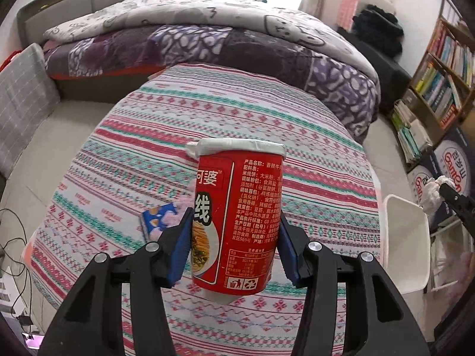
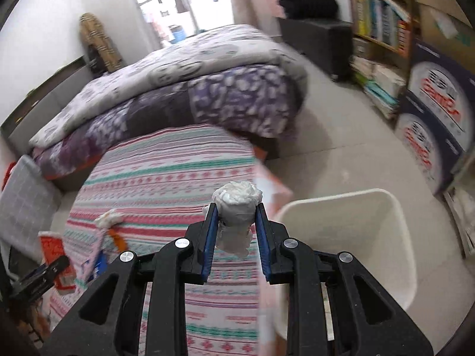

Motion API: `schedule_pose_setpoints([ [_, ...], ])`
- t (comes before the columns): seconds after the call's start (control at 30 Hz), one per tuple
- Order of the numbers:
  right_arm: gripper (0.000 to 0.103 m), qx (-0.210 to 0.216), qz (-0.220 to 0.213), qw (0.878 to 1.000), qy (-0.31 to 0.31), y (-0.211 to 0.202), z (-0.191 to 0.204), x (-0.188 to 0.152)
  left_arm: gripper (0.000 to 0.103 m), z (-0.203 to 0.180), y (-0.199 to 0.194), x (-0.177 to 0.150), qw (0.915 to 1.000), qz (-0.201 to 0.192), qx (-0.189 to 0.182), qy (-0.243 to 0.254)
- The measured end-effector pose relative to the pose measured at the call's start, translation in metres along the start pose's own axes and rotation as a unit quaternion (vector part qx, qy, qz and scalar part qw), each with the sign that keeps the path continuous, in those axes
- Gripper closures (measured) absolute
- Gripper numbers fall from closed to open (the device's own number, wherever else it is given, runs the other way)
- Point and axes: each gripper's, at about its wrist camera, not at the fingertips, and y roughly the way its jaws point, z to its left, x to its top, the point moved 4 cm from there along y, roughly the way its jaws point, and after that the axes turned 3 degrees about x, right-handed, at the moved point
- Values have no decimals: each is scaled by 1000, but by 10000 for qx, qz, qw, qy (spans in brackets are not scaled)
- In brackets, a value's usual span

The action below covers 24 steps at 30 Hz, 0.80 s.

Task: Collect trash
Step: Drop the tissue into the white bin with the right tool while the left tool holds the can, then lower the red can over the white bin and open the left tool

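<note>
Red noodle cup (image 1: 237,219) sits clamped in the left claw (image 1: 234,249); the right claw (image 2: 236,231) grips crumpled tissue (image 2: 237,213), probably just beside the white bin (image 2: 350,237).

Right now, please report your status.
Left tool shut on noodle cup. Right tool shut on tissue wad. White bin beside table, nothing blocking.
</note>
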Motion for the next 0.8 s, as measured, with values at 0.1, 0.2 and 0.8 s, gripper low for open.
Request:
schedule_pose_setpoints([
  [0.1, 75, -259, 12, 9992, 313, -1, -25, 1, 52, -12, 2, -1, 10000, -6, -50, 77],
  [0.2, 50, -426, -13, 9976, 543, -4, -41, 2, 52, -23, 3, -2, 9998, -24, -132, 139],
  [0.8, 10, -529, -251, 9936, 964, -28, -76, 8, 51, -126, 10, -16, 9921, 38, -1037, 703],
])
